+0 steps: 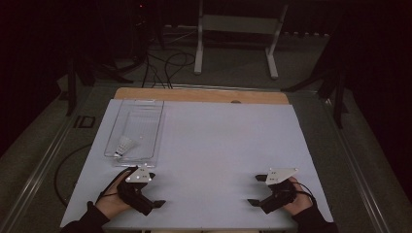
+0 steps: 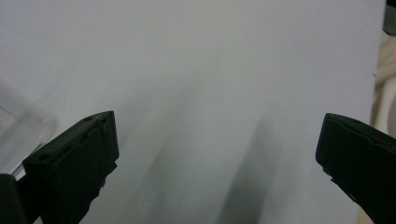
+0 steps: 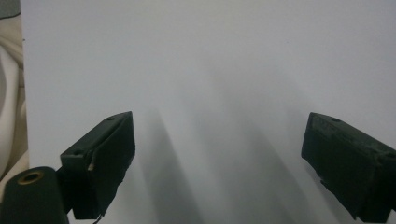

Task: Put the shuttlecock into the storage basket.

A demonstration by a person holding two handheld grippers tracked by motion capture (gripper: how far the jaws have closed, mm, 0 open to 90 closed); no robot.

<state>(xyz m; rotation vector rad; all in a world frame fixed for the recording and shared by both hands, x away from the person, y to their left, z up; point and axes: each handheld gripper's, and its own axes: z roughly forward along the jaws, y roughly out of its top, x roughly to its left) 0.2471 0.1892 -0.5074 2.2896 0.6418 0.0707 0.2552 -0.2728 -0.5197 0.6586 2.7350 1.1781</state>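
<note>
High view: the left hand-held gripper (image 1: 154, 190) is held at the near edge of the bench (image 1: 223, 141), its jaws spread wide and turned toward the middle of the white sheet, with nothing between them. The right hand-held gripper (image 1: 256, 190) is held well apart from it along the same near edge, its jaws likewise spread and empty, turned back toward the left one. Each is gripped by a hand in a dark sleeve, and a grey three-cornered plate is carried on top of each.

Just beyond the left hand-held gripper, a clear plastic tray (image 1: 156, 127) is laid lengthwise on the sheet, its near end close to the gripper's plate. A white shuttlecock (image 1: 124, 145) is seen lying on its side inside the tray, in the near part of it, toward the tray's left wall. The shuttlecock is touched by neither gripper.

In the left gripper view, a corner of the tray (image 2: 23, 135) is glimpsed beside one spread jaw, blurred. In the right gripper view, bare white sheet is seen between the parted jaws.

Farther off, past the bench's wooden far edge, a white frame (image 1: 238, 34) and dark cables (image 1: 165, 63) are seen on the floor.
</note>
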